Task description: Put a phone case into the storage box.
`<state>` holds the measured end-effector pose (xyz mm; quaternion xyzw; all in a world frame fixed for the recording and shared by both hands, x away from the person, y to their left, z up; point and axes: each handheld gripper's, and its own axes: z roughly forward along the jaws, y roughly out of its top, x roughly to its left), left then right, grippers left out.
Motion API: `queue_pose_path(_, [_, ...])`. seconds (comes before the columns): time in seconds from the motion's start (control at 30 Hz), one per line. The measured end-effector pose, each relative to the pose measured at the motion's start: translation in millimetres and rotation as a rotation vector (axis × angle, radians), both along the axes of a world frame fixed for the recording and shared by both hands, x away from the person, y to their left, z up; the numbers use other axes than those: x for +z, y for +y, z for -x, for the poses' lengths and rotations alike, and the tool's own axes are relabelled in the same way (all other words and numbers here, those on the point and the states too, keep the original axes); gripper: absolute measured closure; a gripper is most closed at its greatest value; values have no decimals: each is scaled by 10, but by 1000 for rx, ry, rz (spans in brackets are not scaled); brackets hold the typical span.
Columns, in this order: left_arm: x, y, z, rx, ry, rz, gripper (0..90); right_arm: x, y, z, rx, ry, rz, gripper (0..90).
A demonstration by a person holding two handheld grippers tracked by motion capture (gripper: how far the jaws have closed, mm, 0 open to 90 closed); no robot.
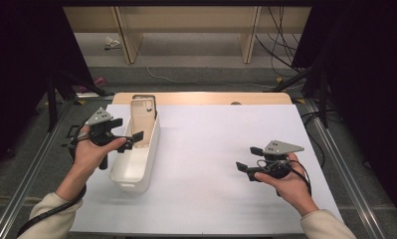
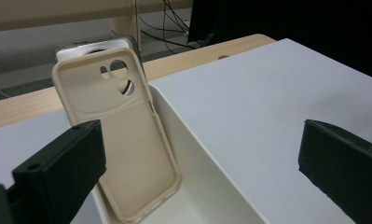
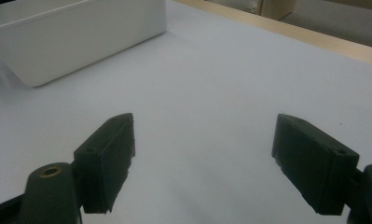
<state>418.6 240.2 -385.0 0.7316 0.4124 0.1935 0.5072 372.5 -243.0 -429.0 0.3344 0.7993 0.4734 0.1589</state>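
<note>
Jaws of both the left gripper (image 1: 131, 135) and right gripper (image 1: 247, 160) stand released, beige phone case (image 2: 127, 140) leaning in the white bin (image 1: 136, 174).

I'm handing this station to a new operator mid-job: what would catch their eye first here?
First, the beige phone case standing tilted in the far end of the white bin at the table's left, with a second, clear case leaning behind it. Next, the left gripper beside that bin, jaws open with nothing between them. The right gripper hangs open over the bare white mat on the right.
</note>
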Motion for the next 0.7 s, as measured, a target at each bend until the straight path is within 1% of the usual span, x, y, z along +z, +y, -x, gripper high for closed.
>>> queue_pose_path(0.1, [-9, -19, 53, -7, -2, -8, 3, 2, -3, 0, 1, -1, -1, 221])
queue_pose_path(0.23, [-18, -23, 129, -11, -13, -11, 2, 2, -3, 0, 0, -2, -5, 221])
queue_pose_path(0.27, [-31, -29, 172, -19, -15, -15, 2, 2, -3, 0, 1, -2, -4, 221])
queue_pose_path(0.3, [-31, -29, 172, -19, -15, -15, 2, 2, -3, 0, 1, -2, -4, 221])
queue_pose_path(0.7, [-117, -76, 396, -49, -25, -30, 3, 5, -21, 26, 0, -1, -8, 221])
